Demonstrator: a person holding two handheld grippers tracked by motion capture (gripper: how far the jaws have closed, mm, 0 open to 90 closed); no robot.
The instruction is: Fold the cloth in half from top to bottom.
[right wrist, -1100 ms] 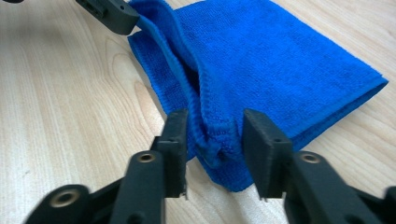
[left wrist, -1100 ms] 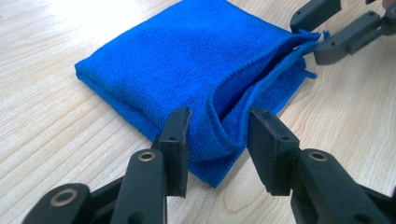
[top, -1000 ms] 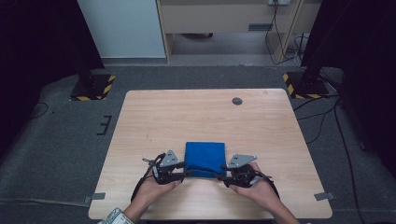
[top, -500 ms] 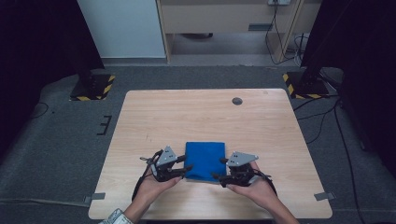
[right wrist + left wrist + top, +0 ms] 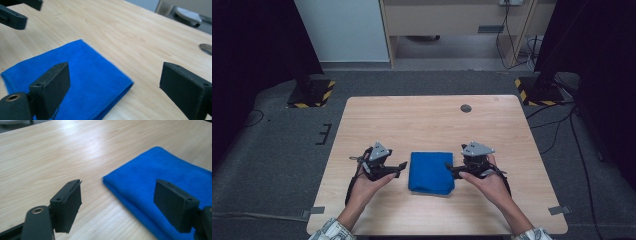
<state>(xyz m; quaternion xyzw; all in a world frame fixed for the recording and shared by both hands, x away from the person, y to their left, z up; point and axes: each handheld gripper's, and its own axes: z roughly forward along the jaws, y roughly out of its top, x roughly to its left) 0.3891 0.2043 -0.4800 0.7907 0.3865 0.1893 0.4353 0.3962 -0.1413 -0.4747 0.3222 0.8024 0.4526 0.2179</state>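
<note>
A folded blue cloth lies flat on the wooden table, near its front edge. My left gripper hovers just left of the cloth, apart from it. Its jaws have just been opening and nothing is between them. In the left gripper view the cloth lies ahead to the right, past my left gripper. My right gripper sits at the cloth's right edge, and its jaws have also just been opening. In the right gripper view my right gripper stands wide above a cloth corner, not pressing on it.
A small dark round grommet sits in the table's far right part. On the floor, two stand bases with yellow-black stripes flank the table's far corners. Bare wood stretches beyond the cloth.
Both grippers have let go of the cloth's near corners and moved outward, left and right, with their jaws opening. The cloth stays flat where it was.
</note>
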